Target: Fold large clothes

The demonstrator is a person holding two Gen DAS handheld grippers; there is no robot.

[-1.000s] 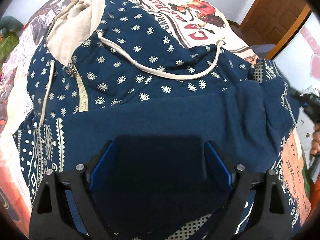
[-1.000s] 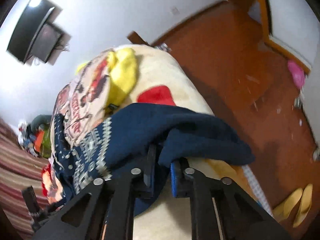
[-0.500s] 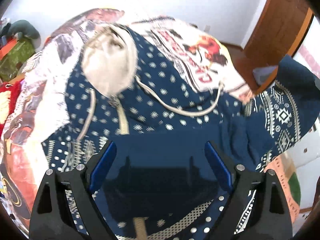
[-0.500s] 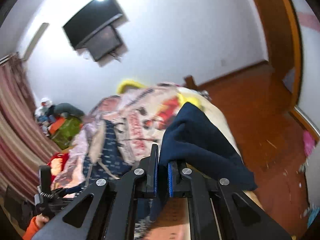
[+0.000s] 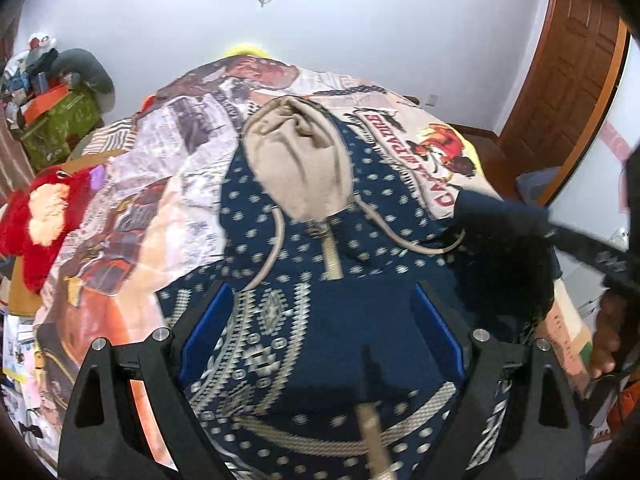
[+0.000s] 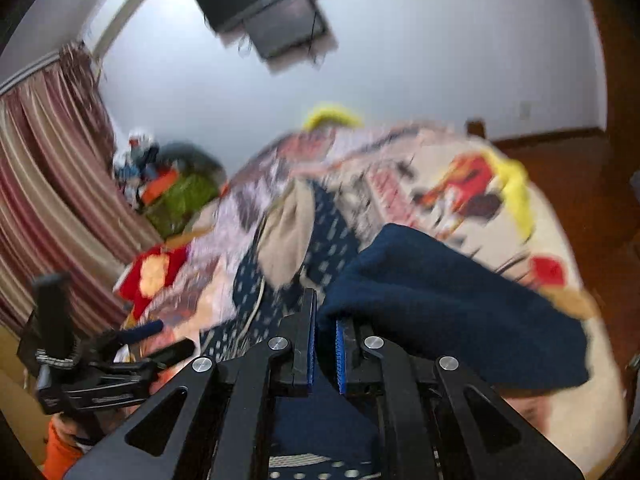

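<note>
Surface: bed (image 5: 132,216) with printed blanket, white wall behind.
Hoodie (image 5: 360,248): lies front-up on the bed, long axis running from the beige hood (image 5: 298,168) toward the cameras.
Right claw (image 6: 322,350): pressed together, pinching the navy sleeve (image 6: 448,300), lifted right of the hood.
Left claw (image 5: 320,336): spread, above the hoodie's patterned lower front, holding nothing.
Judgement: the sleeve likely folds leftward across the zipper (image 5: 331,258).
</note>
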